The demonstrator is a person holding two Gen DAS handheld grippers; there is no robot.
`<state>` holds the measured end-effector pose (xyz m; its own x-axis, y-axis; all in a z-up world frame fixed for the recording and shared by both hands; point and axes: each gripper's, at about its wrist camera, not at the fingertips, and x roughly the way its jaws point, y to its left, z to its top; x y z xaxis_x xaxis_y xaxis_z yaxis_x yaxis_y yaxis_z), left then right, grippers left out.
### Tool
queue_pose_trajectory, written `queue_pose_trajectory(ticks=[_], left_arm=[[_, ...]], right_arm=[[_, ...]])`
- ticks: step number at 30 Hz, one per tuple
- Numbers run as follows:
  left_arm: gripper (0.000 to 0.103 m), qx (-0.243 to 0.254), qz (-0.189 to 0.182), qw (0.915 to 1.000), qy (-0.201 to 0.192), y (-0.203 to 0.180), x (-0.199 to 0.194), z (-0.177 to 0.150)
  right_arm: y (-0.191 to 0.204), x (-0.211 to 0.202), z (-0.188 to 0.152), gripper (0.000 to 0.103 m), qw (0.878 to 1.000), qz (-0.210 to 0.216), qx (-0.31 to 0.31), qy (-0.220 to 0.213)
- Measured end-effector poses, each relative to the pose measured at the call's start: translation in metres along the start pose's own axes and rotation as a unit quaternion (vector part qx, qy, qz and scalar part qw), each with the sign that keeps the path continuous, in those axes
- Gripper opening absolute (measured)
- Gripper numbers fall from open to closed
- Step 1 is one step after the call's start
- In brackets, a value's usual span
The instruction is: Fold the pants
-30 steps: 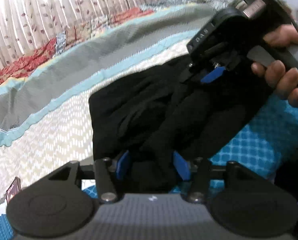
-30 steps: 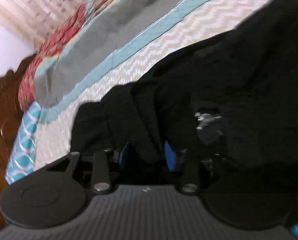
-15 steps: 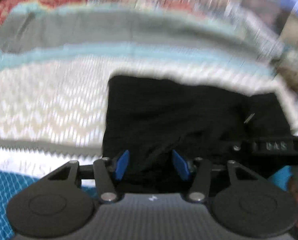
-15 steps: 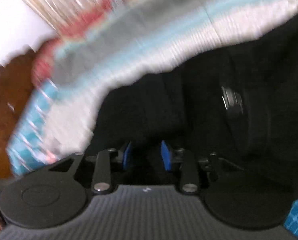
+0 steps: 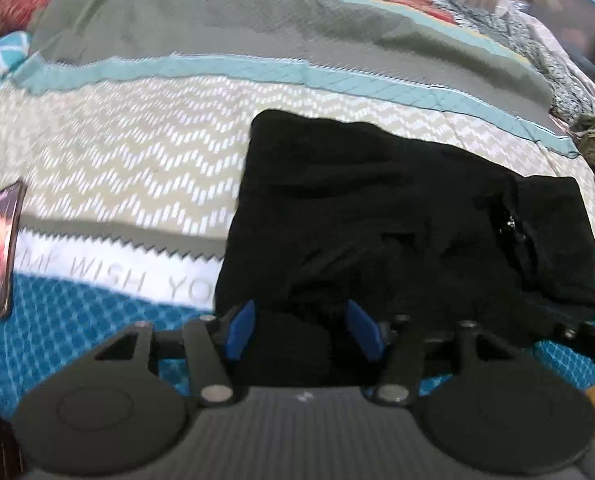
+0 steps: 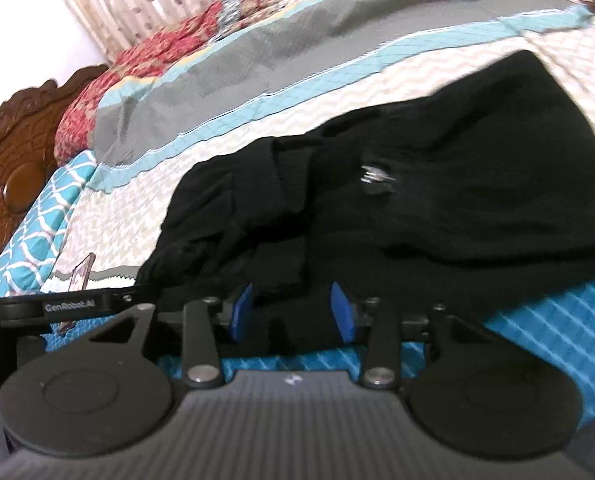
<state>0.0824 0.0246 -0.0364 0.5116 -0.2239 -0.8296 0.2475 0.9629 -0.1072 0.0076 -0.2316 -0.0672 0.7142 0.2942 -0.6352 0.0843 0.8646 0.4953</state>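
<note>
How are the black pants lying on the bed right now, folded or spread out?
Folded: the black pants lie in a compact, roughly rectangular bundle on the quilt, with overlapping layers and a zipper showing. No leg stretches out flat.

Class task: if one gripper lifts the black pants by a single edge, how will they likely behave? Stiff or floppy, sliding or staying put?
The black pants would probably droop and unfold: they lie in soft bunched folds. Pushed, they would likely wrinkle rather than slide, since the quilt beneath looks textured. The metal fastener suggests slightly more weight at that end.
</note>
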Motion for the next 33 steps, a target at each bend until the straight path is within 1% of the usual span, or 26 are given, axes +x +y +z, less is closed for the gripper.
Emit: queue_pose_trajectory(ticks=[3, 8, 13, 15, 20, 23, 26, 28, 31, 33], left_arm=[[0.056, -0.002, 0.01, 0.9999, 0.005, -0.001, 0.0, -0.006], [0.057, 0.004, 0.026, 0.9996, 0.006, -0.008, -0.003, -0.013], [0.059, 0.014, 0.043, 0.999, 0.005, -0.013, -0.003, -0.017], [0.06, 0.017, 0.049, 0.9986, 0.006, -0.014, -0.003, -0.017], [0.06, 0.027, 0.064, 0.9976, 0.006, -0.019, -0.001, -0.018], [0.06, 0.031, 0.069, 0.9971, 0.003, -0.021, -0.003, -0.017], [0.06, 0.036, 0.074, 0.9966, 0.0, -0.025, -0.004, -0.016], [0.06, 0.042, 0.078, 0.9961, -0.003, -0.028, -0.004, -0.016], [0.06, 0.052, 0.085, 0.995, -0.004, -0.032, 0.002, -0.015], [0.06, 0.054, 0.089, 0.9946, 0.0, -0.033, 0.006, -0.015]], right_arm=[[-0.009, -0.007, -0.003, 0.047, 1.0, -0.01, 0.02, -0.006], [-0.014, -0.005, -0.002, 0.048, 0.999, -0.016, 0.044, -0.008], [-0.018, -0.014, -0.01, 0.05, 0.999, -0.008, 0.047, 0.002], [-0.022, -0.018, -0.012, 0.053, 0.999, -0.006, 0.048, 0.002], [-0.035, -0.018, -0.017, 0.054, 0.998, -0.007, 0.068, 0.017], [-0.04, -0.027, -0.02, 0.054, 0.997, -0.003, 0.07, 0.015], [-0.05, -0.043, -0.025, 0.053, 0.997, -0.007, 0.079, -0.004], [-0.062, -0.059, -0.027, 0.053, 0.995, -0.014, 0.095, -0.032], [-0.085, -0.085, -0.028, 0.054, 0.988, -0.034, 0.125, -0.082], [-0.104, -0.098, -0.027, 0.054, 0.981, -0.054, 0.153, -0.107]])
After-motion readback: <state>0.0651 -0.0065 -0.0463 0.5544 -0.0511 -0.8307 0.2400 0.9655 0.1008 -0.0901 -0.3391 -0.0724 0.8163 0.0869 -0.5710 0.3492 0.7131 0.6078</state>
